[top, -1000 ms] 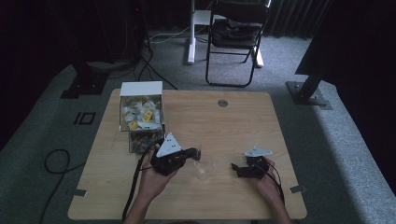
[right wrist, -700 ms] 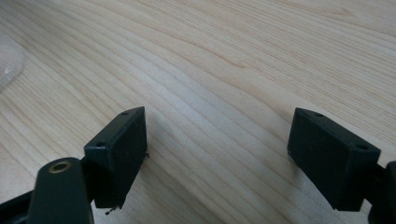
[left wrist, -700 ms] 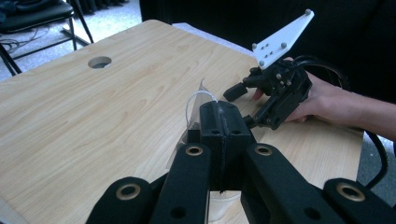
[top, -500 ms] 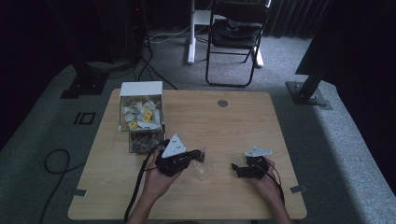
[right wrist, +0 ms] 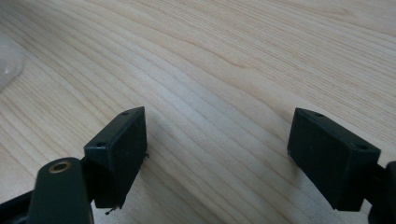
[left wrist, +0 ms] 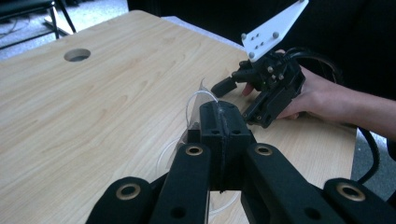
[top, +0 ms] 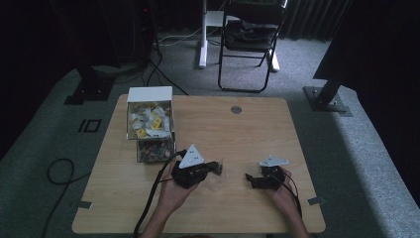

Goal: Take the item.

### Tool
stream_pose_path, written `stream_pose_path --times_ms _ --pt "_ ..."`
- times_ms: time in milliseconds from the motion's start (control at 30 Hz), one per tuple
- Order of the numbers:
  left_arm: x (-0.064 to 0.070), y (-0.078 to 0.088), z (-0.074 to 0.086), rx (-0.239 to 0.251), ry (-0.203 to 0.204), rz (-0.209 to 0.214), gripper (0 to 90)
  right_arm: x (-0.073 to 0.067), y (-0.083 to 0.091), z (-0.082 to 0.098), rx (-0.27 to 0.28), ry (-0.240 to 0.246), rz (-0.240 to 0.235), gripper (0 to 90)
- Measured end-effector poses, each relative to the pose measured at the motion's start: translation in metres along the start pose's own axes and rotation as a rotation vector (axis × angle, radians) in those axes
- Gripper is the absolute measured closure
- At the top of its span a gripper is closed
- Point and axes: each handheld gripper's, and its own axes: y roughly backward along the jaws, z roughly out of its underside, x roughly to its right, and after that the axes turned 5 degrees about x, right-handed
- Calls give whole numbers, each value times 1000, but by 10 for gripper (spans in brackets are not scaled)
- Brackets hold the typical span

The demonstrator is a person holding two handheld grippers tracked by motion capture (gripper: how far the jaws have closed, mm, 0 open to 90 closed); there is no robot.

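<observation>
My left gripper point(top: 217, 168) lies low over the wooden table point(top: 237, 134), just left of the middle near the front. Its jaws are shut on a thin piece of clear plastic point(left wrist: 196, 100), whose curled edge sticks out past the tips point(left wrist: 223, 109). My right gripper point(top: 249, 179) rests to its right, pointing toward it, a short gap apart. In the right gripper view its jaws point(right wrist: 217, 149) stand wide open over bare wood with nothing between them. A bit of clear plastic point(right wrist: 7, 60) shows at that view's left edge.
A clear box point(top: 150, 130) with a white lid, holding several small packets, stands at the table's left, behind my left gripper. A round cable hole point(top: 236, 109) sits near the far edge. A folding chair point(top: 250, 39) stands on the floor beyond the table.
My left gripper has shifted a little to the right, with the clear plastic in it. The right gripper has not moved.
</observation>
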Motion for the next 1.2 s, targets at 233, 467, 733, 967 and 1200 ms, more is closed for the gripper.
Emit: stream_pose_path --times_ms 233,467,733,967,1200 --pt "1 -9 6 -20 0 1 900 0 0 0 0 1 0 197" --pt "0 -14 10 -41 -4 -8 900 0 0 0 0 1 0 196" --pt "-7 -9 15 -13 32 -49 601 0 0 0 0 2 0 197" --pt "-12 -1 20 -15 37 -99 521 0 0 0 0 3 0 197" --pt "-21 8 32 -26 65 -143 503 0 0 0 0 3 0 197"
